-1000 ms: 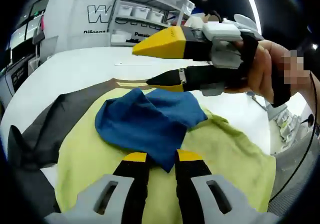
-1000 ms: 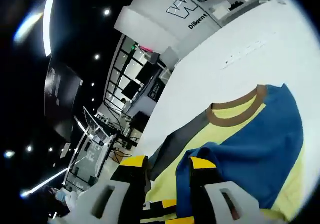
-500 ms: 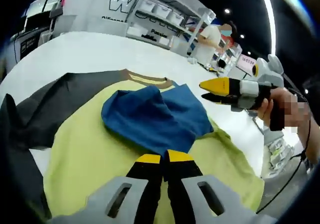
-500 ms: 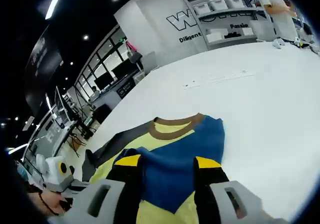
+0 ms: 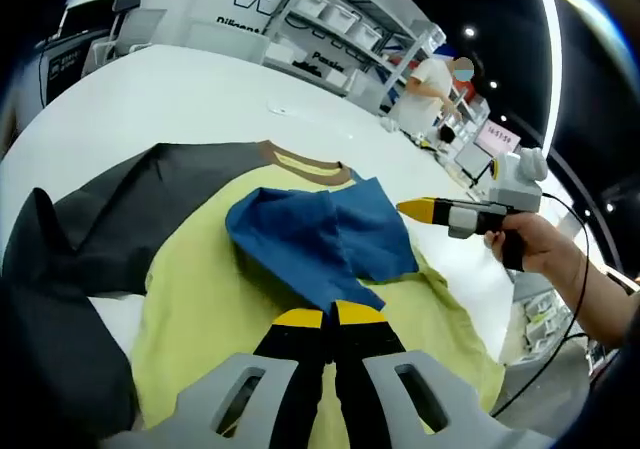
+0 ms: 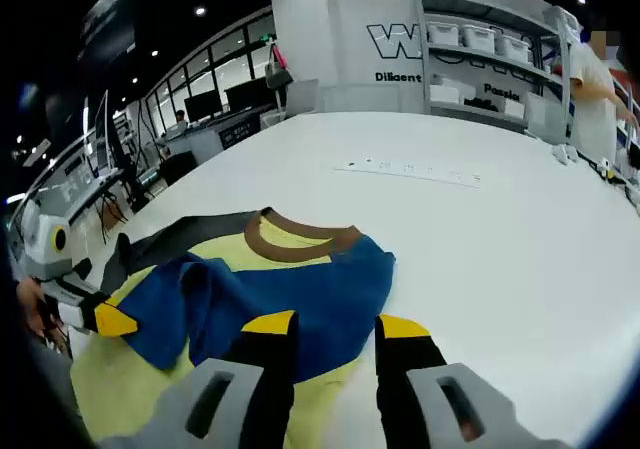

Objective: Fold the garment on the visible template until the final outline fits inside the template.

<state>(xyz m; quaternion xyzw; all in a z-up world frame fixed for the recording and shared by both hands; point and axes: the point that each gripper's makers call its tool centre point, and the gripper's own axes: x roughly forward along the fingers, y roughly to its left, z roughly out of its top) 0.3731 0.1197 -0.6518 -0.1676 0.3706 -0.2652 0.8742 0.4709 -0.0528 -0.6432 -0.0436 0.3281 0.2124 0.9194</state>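
The garment [image 5: 260, 269], yellow with a blue sleeve [image 5: 320, 239] folded over it, lies on the white table [image 6: 480, 239]. The left gripper [image 5: 330, 317] has its jaws closed together over the yellow cloth. The right gripper [image 6: 335, 324] hovers with jaws apart just above the blue part.

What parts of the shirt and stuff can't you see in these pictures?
- Yellow shirt bottom hem: left gripper view, hidden behind the left gripper.
- Fabric under the folded-over blue sleeve: both views, covered by the sleeve.
- Fold template outline: not distinguishable on the white table in either view.
- Small print on the back wall: too small.
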